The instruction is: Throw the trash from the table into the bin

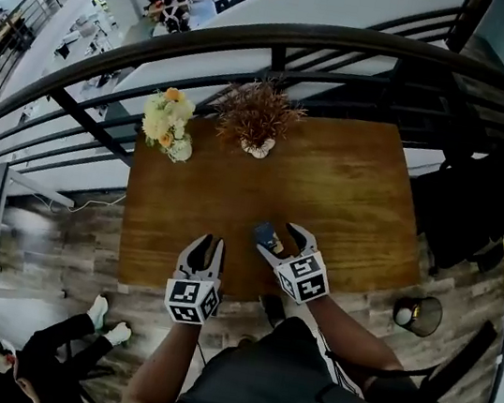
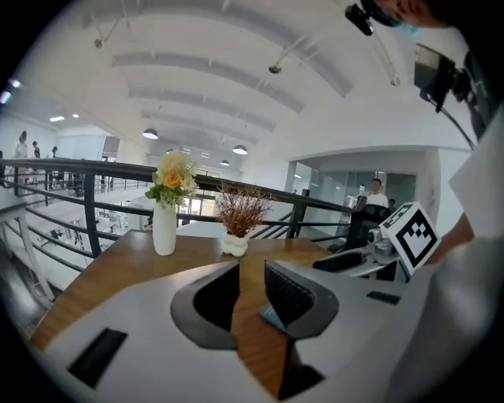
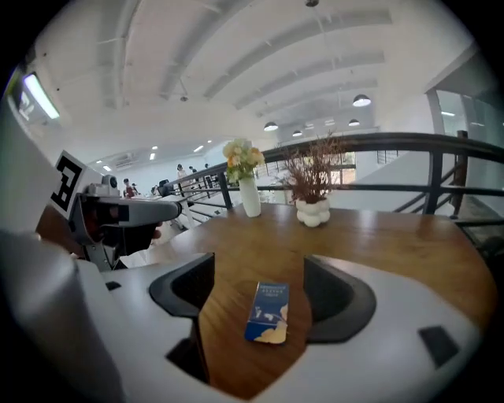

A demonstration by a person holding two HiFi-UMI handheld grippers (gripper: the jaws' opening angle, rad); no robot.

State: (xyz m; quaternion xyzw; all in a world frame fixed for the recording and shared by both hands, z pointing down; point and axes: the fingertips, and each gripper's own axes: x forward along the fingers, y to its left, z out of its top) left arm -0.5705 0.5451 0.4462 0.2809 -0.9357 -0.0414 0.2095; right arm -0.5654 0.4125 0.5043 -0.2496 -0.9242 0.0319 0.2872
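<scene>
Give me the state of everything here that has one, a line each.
left hand-held gripper: open, jaws narrowly apart, nothing between them.
right hand-held gripper: open wide, blue packet between the jaws, untouched.
blue packet: flat on the table, not gripped.
flower vase: upright on the table.
dried-plant pot: upright on the table.
bin: upright on the floor beside the table, top open.

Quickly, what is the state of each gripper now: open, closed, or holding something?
Left gripper: jaws slightly apart, nothing between them.
Right gripper: jaws wide open, blue packet lying between them, not gripped.
</scene>
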